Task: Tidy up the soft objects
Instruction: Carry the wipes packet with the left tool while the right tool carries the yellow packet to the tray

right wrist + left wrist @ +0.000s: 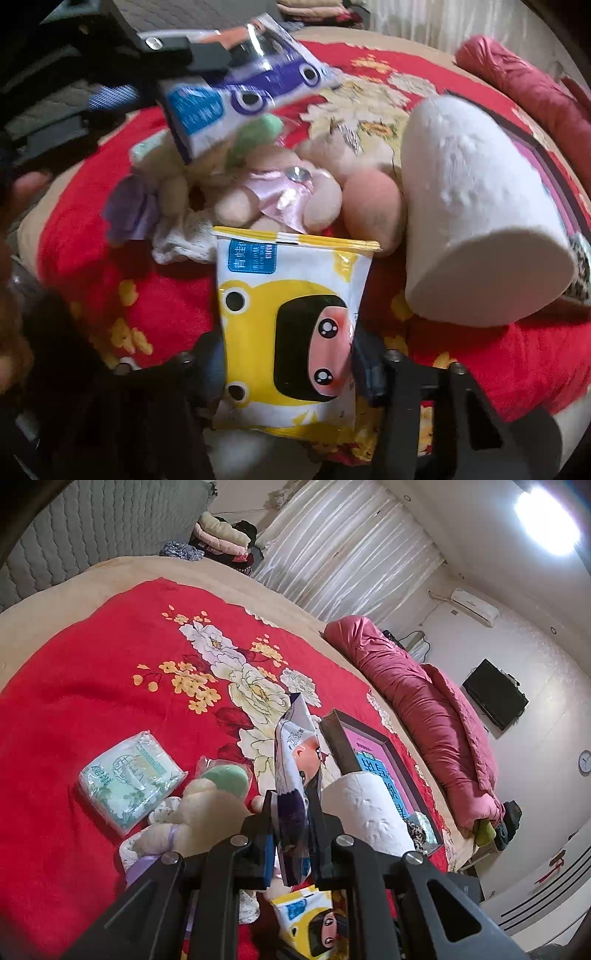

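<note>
My left gripper [291, 812] is shut on a purple wet-wipe pack [295, 760] and holds it above the red bedspread; the pack also shows in the right wrist view [243, 88]. My right gripper [288, 362] is shut on a yellow wet-wipe pack [291, 332], low over the bed; it also shows in the left wrist view [310, 919]. A white paper roll [476, 229] lies to the right. A cream plush toy [280, 192] lies just beyond the yellow pack. A green tissue pack [129, 779] lies to the left.
A dark-framed box with pink lining [373, 764] sits on the bed behind the paper roll. A rolled pink quilt [424, 709] lies along the bed's far side. Folded clothes [221, 539] are stacked by the headboard. A green pouch [225, 779] lies by the plush toy.
</note>
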A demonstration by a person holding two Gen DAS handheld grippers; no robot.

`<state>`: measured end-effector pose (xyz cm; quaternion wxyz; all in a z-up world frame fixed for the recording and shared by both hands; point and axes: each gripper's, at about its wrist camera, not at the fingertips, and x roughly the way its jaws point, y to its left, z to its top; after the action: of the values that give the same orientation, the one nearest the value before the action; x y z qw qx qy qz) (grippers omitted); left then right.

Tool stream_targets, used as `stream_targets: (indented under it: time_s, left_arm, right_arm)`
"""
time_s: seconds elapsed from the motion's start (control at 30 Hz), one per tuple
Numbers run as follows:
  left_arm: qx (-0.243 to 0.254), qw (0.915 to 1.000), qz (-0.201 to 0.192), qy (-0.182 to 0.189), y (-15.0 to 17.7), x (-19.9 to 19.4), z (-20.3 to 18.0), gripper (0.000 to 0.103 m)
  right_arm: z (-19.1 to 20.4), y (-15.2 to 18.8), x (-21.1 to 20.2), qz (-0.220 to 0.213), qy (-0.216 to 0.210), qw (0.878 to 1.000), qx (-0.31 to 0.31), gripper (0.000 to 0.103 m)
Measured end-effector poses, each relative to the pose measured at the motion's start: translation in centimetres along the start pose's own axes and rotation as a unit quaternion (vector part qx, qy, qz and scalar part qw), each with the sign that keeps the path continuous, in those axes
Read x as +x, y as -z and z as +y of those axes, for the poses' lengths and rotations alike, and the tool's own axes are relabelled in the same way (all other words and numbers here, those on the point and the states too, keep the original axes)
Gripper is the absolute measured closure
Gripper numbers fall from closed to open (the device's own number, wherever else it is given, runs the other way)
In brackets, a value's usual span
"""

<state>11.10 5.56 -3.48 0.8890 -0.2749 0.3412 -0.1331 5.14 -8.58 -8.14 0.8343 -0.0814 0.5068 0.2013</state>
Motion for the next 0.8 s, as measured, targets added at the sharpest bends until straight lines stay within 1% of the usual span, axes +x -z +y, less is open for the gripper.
stream_targets:
  time_s: [0.1, 0.17, 0.3, 0.4, 0.5, 0.67, 0.8]
  left_arm:
    - [0.004, 1.0, -0.004, 0.002, 0.0, -0.3, -0.3, 0.089]
    - [0.007, 0.9999, -0.01, 0.001, 0.0, -0.7, -0.5, 0.089]
    - [0.006, 0.9998, -0.018, 0.002, -0.1, -1.5, -1.0, 0.089]
    - [0.014, 0.9995, -0.028, 0.001, 0.1, -2.4, -2.1, 0.089]
    - [0.027, 0.9992, -0.031, 0.003, 0.3, -2.8, -3.7, 0.089]
    - [0.056, 0.9981, -0.024, 0.001, 1.0, -2.5, -6.7, 0.089]
    - [0.083, 0.9965, -0.011, -0.005, 1.7, -1.4, -9.4, 0.089]
  right_arm:
    - [-0.2, -0.1, -2.3, -0.025, -0.017, 1.0, -0.001, 0.048]
    - [0.0, -0.3, -4.5, -0.056, -0.019, 0.998, -0.008, 0.048]
    - [-0.5, -0.7, -9.5, -0.133, 0.006, 0.991, -0.025, 0.048]
    - [-1.8, -1.1, -11.9, -0.174, 0.02, 0.984, -0.017, 0.048]
    - [-4.2, -1.8, -12.7, -0.195, 0.031, 0.98, 0.01, 0.048]
    - [-7.4, -1.0, -14.5, -0.216, 0.045, 0.974, 0.059, 0.048]
    - [-10.2, -1.1, -15.5, -0.24, 0.083, 0.964, 0.073, 0.048]
